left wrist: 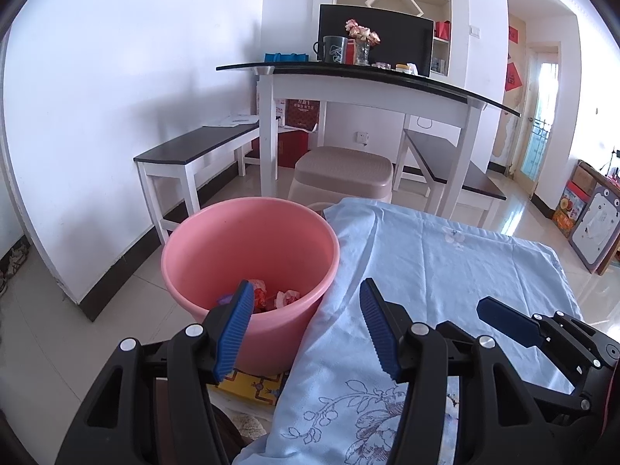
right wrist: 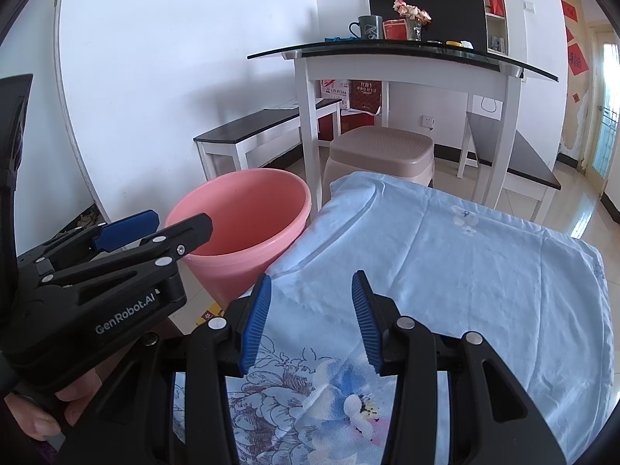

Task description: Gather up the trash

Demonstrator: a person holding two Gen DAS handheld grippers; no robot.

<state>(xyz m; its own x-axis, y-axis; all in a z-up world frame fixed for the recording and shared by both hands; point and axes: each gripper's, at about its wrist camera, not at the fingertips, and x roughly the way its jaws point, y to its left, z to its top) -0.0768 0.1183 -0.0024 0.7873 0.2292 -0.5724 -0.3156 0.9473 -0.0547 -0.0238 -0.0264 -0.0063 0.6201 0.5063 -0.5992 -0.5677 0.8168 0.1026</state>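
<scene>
The left tongs point(left wrist: 306, 325) hang with their 2 blue ribbed pads spread wide and nothing between them. Their left pad sits over the near rim of the pink bucket point(left wrist: 217, 240), their right pad over the edge of the light blue flowered cloth point(left wrist: 445, 255) that covers the tabletop. The bucket stands on the tiled floor, just ahead of and to the left of these tongs, its side touching the hanging cloth. Inside it, just beyond the left pad, lie crumpled pieces of trash point(left wrist: 277, 296), red, white and a bit of purple. Under the bucket's near side a yellow printed sheet point(left wrist: 255, 385) shows on the floor.

The right tongs point(right wrist: 308, 319) are also parted, about half as wide as they could go, holding nothing, and hover over the printed flowers on the cloth. Ahead of them the cloth lies bare apart from its own wrinkles and small flower print. To their left, the other tool reaches toward the bucket, with a person's hand point(right wrist: 58, 407) around its grip.

Well beyond both tongs stand a beige plastic stool point(left wrist: 343, 172) and a white dining table with a dark top point(left wrist: 387, 77).
</scene>
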